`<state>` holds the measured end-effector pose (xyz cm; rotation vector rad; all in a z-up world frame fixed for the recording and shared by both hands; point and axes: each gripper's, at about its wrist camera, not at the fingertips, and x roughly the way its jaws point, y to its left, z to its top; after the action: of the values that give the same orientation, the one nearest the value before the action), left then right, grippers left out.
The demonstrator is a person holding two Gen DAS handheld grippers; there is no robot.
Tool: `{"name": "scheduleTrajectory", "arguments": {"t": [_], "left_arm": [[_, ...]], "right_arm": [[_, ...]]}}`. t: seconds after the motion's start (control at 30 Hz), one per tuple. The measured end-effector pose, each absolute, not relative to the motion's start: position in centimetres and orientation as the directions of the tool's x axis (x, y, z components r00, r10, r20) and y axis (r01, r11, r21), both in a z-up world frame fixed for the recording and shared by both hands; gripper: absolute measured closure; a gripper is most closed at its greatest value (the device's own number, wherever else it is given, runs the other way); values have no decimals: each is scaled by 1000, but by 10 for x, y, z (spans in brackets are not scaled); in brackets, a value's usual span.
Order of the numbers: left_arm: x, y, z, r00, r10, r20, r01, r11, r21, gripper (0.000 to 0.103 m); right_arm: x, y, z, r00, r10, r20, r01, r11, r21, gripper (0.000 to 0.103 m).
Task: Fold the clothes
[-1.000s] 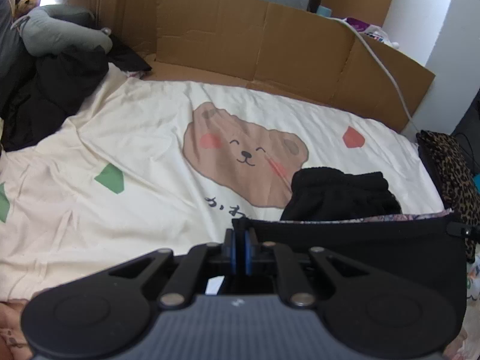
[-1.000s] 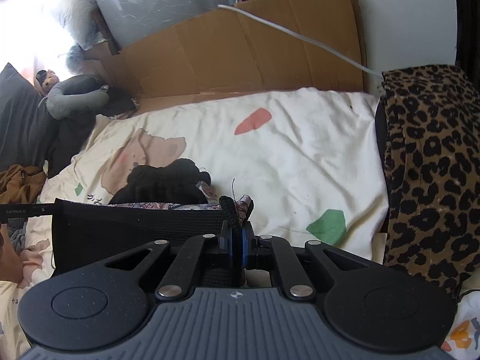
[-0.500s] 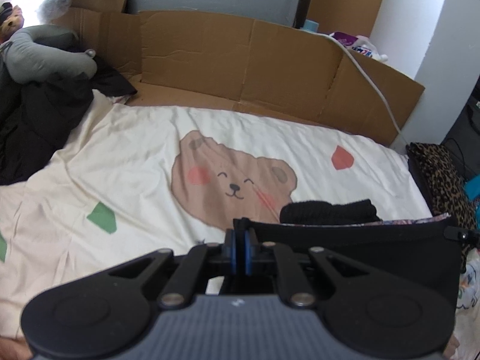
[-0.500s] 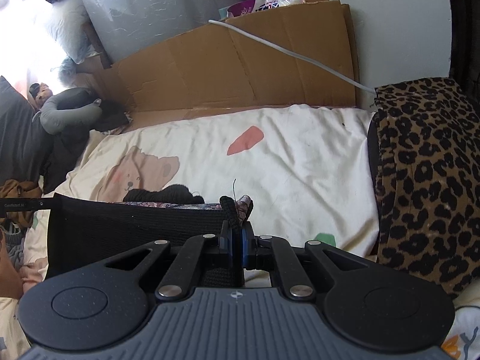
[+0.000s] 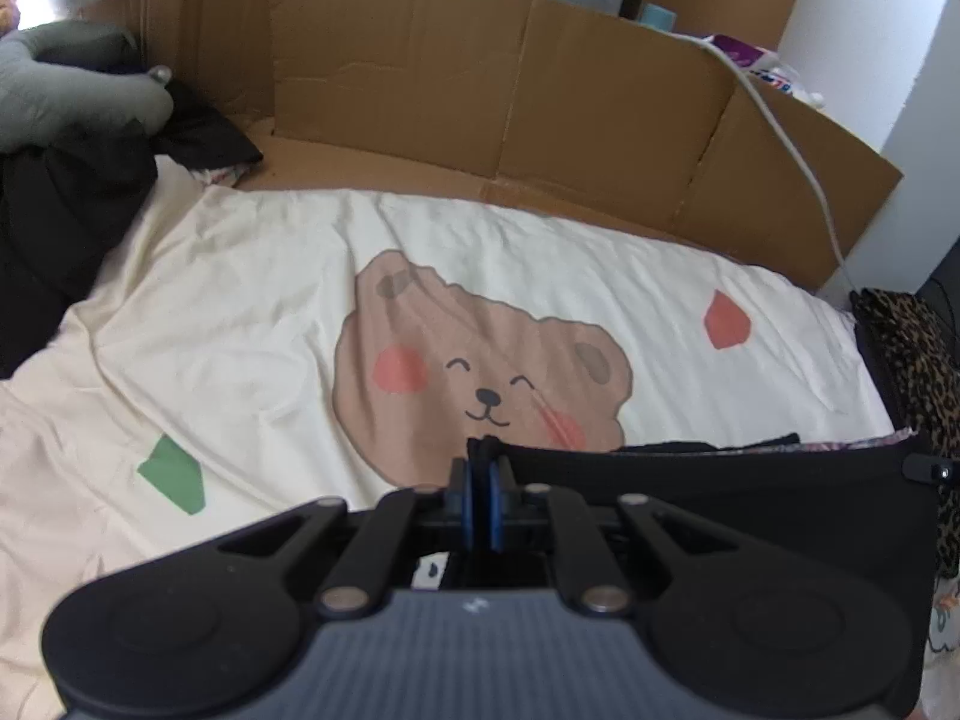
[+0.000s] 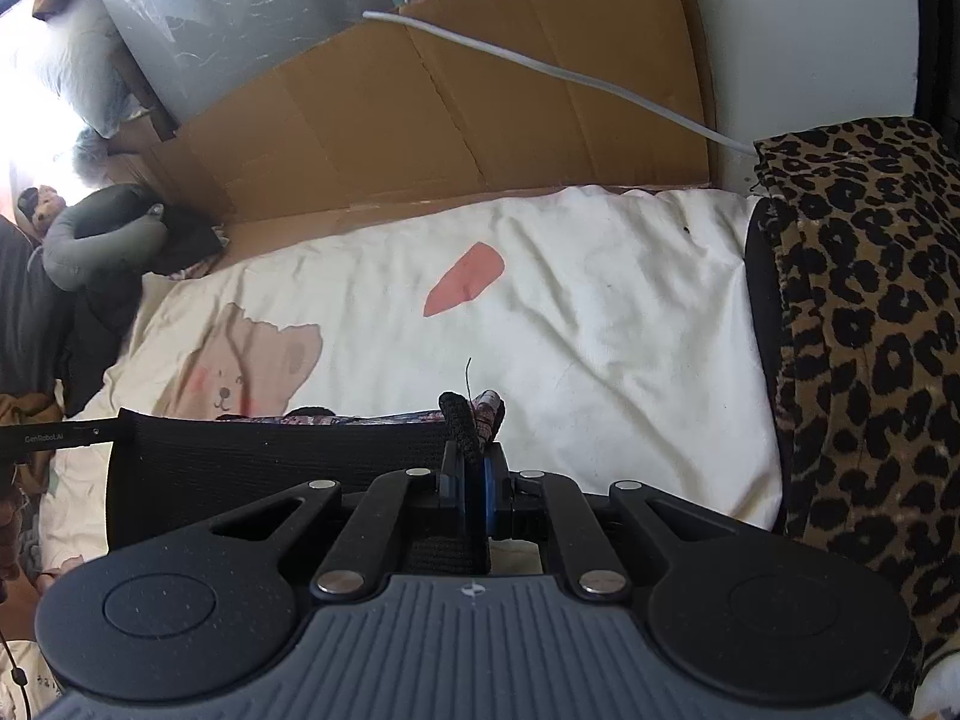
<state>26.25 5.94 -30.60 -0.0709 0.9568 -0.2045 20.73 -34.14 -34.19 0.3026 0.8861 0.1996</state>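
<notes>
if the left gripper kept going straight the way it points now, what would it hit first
Most likely the cream bedsheet, at its brown bear print. The left gripper, shut on the black knitted garment's edge, aims down at the bear's face with nothing else in between, though depth is hard to judge.

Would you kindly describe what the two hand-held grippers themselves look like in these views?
Both look alike. The left hand-held gripper and the right hand-held gripper have matte black bodies with two round lobes, black linkage arms with silver pivot pins, a ribbed grey base bearing a small white mark, and blue pads on black fingers. No sleeves show.
</notes>
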Motion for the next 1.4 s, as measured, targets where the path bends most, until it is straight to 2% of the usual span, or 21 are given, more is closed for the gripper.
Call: {"name": "scheduleTrajectory", "arguments": {"t": [0.47, 0.63, 0.7, 0.83, 0.93, 1.17, 1.3, 1.4], "left_arm": [[285, 56, -335, 522, -210, -826, 151, 977, -152, 97], [293, 50, -362, 484, -196, -853, 161, 978, -133, 96], [295, 47, -367, 478, -179, -860, 150, 981, -121, 94], [295, 48, -358, 463, -170, -870, 89, 985, -145, 80], [284, 43, -336, 489, -179, -854, 122, 983, -136, 74], [251, 0, -288, 539, -269, -798, 283, 950, -129, 74], [240, -24, -286, 538, -305, -786, 312, 938, -151, 74], [239, -33, -294, 528, -326, -784, 302, 935, -186, 79]], "right_arm": [[236, -339, -370, 562, 258, -786, -1, 950, 311, 99], [243, -337, -380, 566, 272, -778, -10, 946, 323, 98], [243, -337, -381, 578, 281, -766, -30, 946, 324, 94], [237, -346, -368, 610, 262, -748, -14, 947, 320, 87], [228, -351, -353, 643, 262, -720, -28, 947, 320, 84], [211, -335, -335, 674, 347, -652, -133, 925, 355, 84], [213, -309, -335, 665, 386, -639, -192, 916, 353, 84], [217, -288, -337, 654, 408, -637, -228, 909, 349, 84]]}}
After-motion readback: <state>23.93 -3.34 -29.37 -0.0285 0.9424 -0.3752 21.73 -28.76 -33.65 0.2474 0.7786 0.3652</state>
